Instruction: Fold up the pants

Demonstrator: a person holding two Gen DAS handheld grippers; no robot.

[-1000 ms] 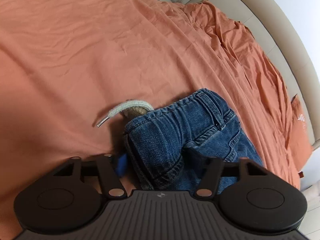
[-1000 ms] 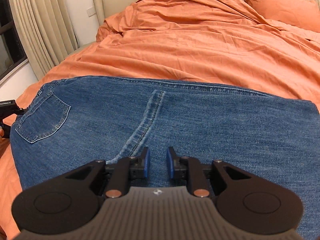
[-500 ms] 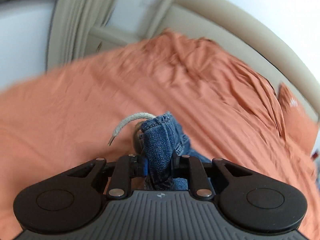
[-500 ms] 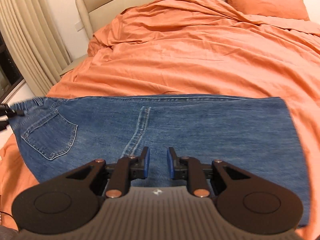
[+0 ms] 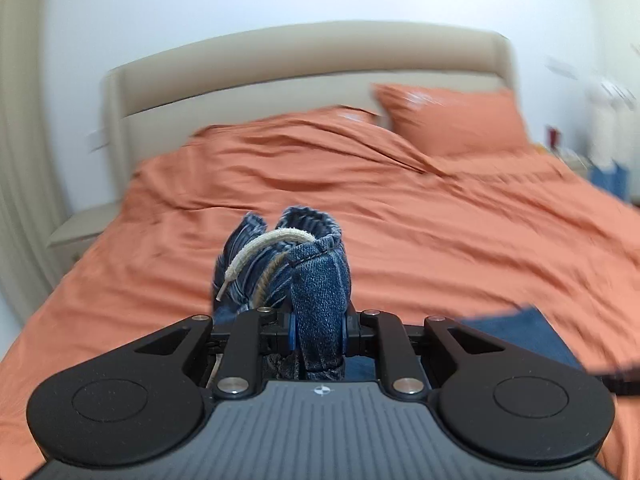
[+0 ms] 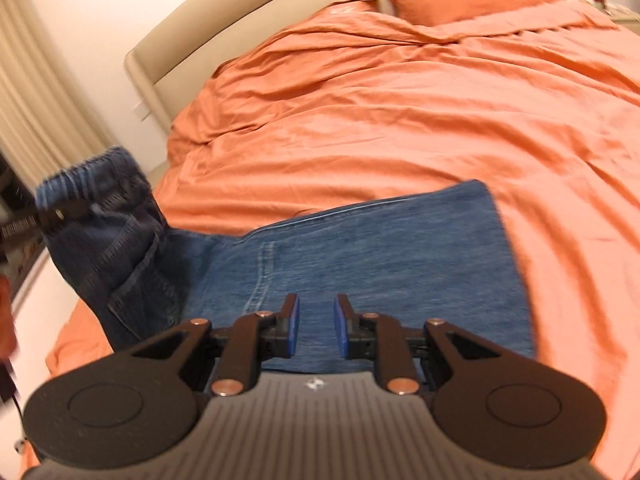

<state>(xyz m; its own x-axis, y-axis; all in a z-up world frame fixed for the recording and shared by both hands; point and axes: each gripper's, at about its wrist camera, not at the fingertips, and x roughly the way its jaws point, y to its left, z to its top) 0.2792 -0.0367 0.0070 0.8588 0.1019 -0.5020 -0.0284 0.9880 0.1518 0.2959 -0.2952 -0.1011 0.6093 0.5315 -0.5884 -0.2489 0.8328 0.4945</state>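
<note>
Left hand-held gripper [image 5: 318, 334]: held the waist of the pants [image 6: 360, 256], lifted off the bed [image 6: 400, 120].
Right hand-held gripper [image 6: 316, 322]: narrowly parted, empty.
Progress: fold seemingly just starting.

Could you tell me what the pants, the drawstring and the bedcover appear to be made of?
Pants: blue denim, matte, with a visible twill weave and pale topstitched seams.
Drawstring: cream braided cord, probably cotton, with a tipped end.
Bedcover: orange woven fabric, likely cotton, with soft creases and a slight sheen.

Blue denim pants [image 6: 360, 264], orange bedding [image 6: 400, 120], beige headboard [image 5: 280, 76].
</note>
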